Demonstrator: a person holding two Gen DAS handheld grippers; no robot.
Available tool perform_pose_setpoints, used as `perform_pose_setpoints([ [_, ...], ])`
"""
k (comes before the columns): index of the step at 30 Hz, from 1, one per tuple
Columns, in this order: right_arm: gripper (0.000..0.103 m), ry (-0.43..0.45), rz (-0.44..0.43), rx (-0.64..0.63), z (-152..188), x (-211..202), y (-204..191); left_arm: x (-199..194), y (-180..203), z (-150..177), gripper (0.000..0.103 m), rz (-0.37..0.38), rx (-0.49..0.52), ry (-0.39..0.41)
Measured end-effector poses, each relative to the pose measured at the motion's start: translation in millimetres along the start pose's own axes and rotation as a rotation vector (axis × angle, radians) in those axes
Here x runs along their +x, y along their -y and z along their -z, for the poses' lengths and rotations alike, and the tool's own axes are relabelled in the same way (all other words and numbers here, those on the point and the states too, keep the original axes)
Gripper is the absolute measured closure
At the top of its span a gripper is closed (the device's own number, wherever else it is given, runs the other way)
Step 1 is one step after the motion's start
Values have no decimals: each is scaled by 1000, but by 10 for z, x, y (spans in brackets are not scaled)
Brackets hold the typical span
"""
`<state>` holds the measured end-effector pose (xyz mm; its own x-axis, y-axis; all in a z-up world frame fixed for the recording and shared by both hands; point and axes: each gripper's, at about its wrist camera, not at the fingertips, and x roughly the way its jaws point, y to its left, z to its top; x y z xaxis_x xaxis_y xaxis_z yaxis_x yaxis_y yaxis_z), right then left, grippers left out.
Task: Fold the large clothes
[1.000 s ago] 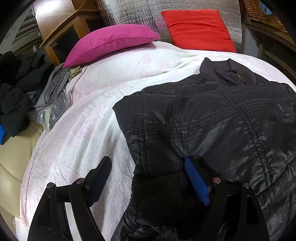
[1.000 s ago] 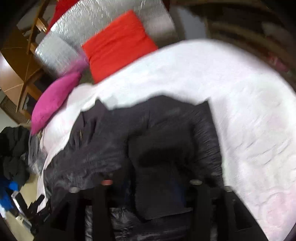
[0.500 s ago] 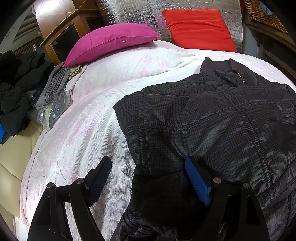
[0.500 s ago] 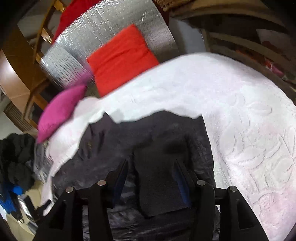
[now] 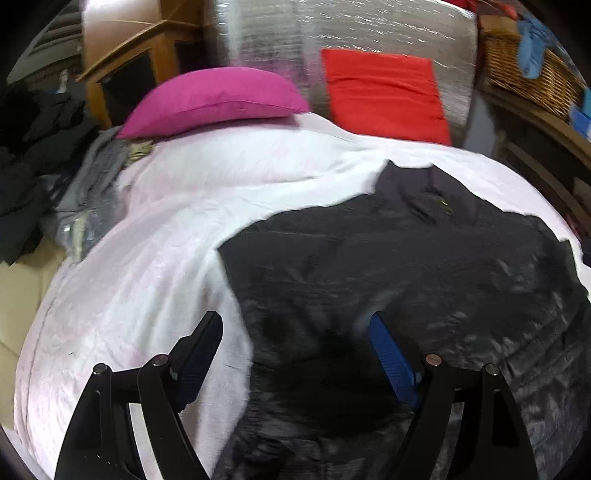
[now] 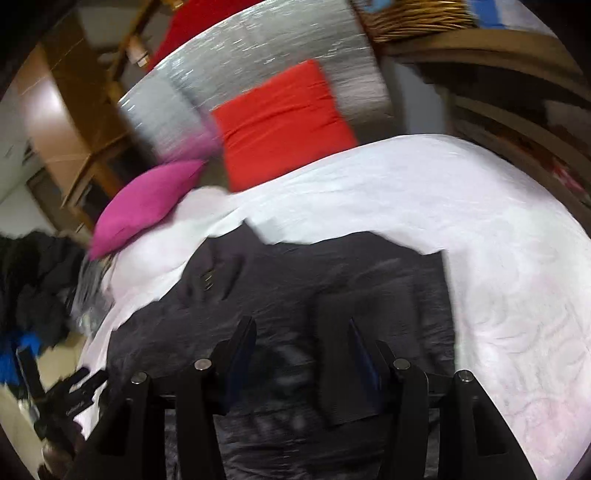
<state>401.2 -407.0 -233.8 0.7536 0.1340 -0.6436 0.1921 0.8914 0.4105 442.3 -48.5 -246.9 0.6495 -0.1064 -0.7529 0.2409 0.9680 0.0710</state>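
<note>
A large dark checked jacket (image 5: pixel 424 273) lies spread on a white bedspread (image 5: pixel 166 236), collar toward the pillows. My left gripper (image 5: pixel 295 354) is open above the jacket's near left part, its jaws wide apart and holding nothing. In the right wrist view the jacket (image 6: pixel 280 280) lies below my right gripper (image 6: pixel 301 350), which is open and empty over the cloth. A folded dark flap (image 6: pixel 343 369) lies between its fingers. Both views are blurred.
A magenta pillow (image 5: pixel 214 99) and a red cushion (image 5: pixel 384 92) lean at the head of the bed against a silver panel (image 5: pixel 332 33). Dark and grey clothes (image 5: pixel 33 177) pile at the left edge. A wicker basket (image 5: pixel 532 70) sits on shelving at the right.
Both grippers have lifted and pulled back from the jacket, showing more of the bed. The left gripper's blue finger was tucked under a jacket fold and is now free. The right gripper has opened wider.
</note>
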Motion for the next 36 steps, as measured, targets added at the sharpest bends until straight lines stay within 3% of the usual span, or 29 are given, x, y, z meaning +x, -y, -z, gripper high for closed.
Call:
perform_pose_setpoints([
  [4,48,-114,-18,-63,140,266,-195,192,169,78,21,-9,60,-67],
  [11,46,-270,68,-210,310,509,-374,351,199,151,18,-43,83,-125],
  [14,46,-297,105,-289,368,517,-472,354,193,186,17,-49,91,-132],
  [21,46,-367,76,-288,489,389,-459,355,144,225,17,-41,103,-146],
  [24,47,-365,13,-252,447,286,-359,342,105,212,17,-23,88,-148],
  [26,47,-342,-57,-160,339,201,-218,340,41,176,17,-2,66,-146],
  [30,47,-177,-134,-15,84,-69,56,252,-111,63,18,7,19,-94],
  [33,47,-78,-98,71,0,-117,207,208,-164,-6,18,-32,-3,-53],
  [36,47,-55,-54,103,-30,3,279,305,-201,-27,18,-77,-23,-77],
])
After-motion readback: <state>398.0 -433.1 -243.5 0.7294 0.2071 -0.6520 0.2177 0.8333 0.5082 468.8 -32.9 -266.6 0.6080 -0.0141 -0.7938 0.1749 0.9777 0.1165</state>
